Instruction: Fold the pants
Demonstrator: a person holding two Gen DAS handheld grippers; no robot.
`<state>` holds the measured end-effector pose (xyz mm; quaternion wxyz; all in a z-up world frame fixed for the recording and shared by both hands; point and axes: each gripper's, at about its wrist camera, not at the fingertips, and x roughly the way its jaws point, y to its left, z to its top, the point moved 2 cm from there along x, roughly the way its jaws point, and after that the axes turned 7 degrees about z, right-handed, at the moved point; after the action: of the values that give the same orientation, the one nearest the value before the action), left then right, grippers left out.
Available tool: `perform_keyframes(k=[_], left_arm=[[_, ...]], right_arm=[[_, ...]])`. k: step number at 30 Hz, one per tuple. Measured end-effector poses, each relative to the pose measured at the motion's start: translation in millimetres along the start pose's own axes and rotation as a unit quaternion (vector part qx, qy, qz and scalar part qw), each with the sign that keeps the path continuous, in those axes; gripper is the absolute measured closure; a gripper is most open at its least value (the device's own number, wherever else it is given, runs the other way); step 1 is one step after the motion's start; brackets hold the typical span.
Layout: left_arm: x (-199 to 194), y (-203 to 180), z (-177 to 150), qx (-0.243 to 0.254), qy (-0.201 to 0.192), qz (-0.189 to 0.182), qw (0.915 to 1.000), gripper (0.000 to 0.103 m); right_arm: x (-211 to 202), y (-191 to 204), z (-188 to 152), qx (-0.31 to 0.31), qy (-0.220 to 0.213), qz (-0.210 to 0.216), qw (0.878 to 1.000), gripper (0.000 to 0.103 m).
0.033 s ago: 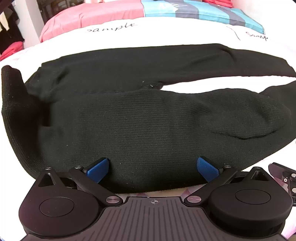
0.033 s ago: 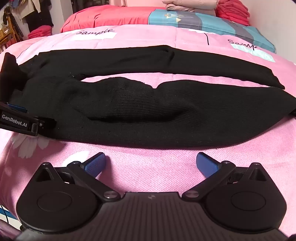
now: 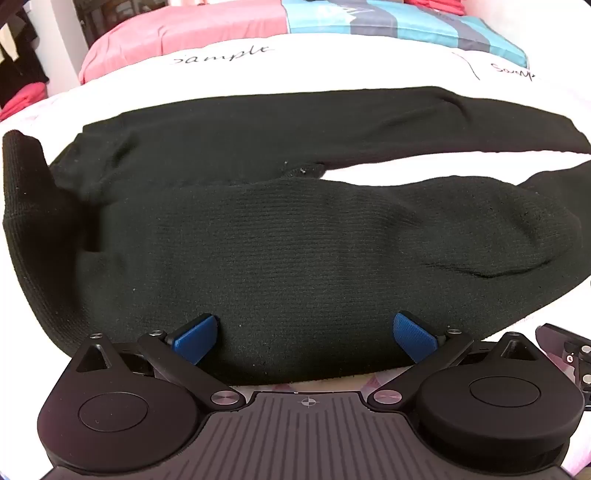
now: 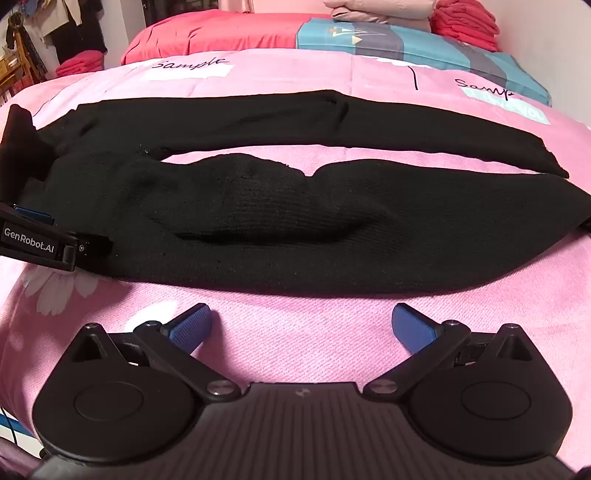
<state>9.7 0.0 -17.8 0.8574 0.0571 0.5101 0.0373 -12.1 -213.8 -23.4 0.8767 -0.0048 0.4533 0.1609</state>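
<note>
Black knit pants lie spread sideways on the bed, waistband at the left, two legs running to the right with a gap between them; they also show in the right wrist view. My left gripper is open, its blue pads straddling the near edge of the near leg close to the waist. My right gripper is open and empty over bare pink sheet, a little short of the near leg's front edge. The left gripper's body shows at the left of the right wrist view.
The bed has a pink sheet with "Sample" lettering and a daisy print. A red and blue striped quilt and folded red clothes lie at the back. Part of the right gripper shows at the right edge.
</note>
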Motion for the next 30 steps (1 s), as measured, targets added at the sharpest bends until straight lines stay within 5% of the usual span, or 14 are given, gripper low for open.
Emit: perform_keyframes(k=[30], left_arm=[[0.1,0.1,-0.1,0.001,0.002,0.000,1.0000,0.000]], right_arm=[[2.7,2.9,3.1,-0.002,-0.003,-0.002,1.000,0.000]])
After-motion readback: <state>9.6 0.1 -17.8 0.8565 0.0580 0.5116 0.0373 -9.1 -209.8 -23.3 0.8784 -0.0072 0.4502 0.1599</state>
